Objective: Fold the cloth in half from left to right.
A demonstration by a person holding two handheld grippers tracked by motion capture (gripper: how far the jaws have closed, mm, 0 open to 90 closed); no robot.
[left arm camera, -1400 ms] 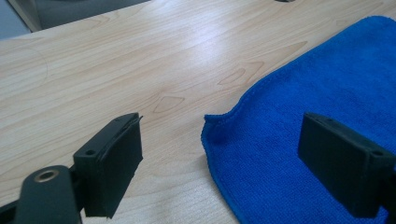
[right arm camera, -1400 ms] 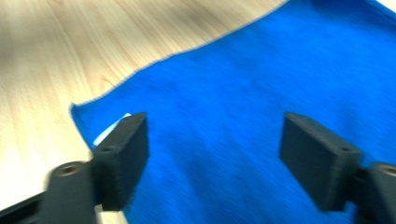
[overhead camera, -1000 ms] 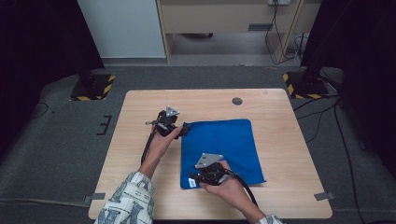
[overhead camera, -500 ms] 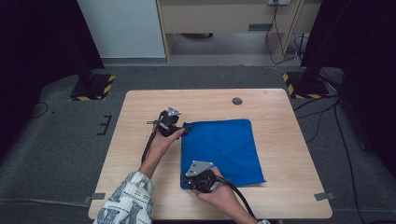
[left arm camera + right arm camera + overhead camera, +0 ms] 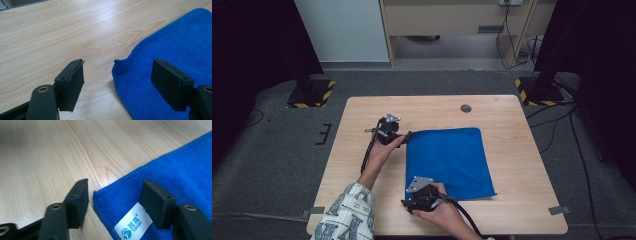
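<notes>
While both grippers' fingers (image 5: 79, 202) gape, cloth (image 5: 180, 170) corners seemingly lie untouched between.

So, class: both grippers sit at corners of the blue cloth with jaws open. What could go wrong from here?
1. The right gripper, its jaws just opened, straddles a corner of the blue cloth; closing now may catch only the white label or the hem.
2. The left gripper has one jaw over the bare table; it may pinch too little cloth and slip.
3. Uneven grips could skew any lift or fold.
</notes>
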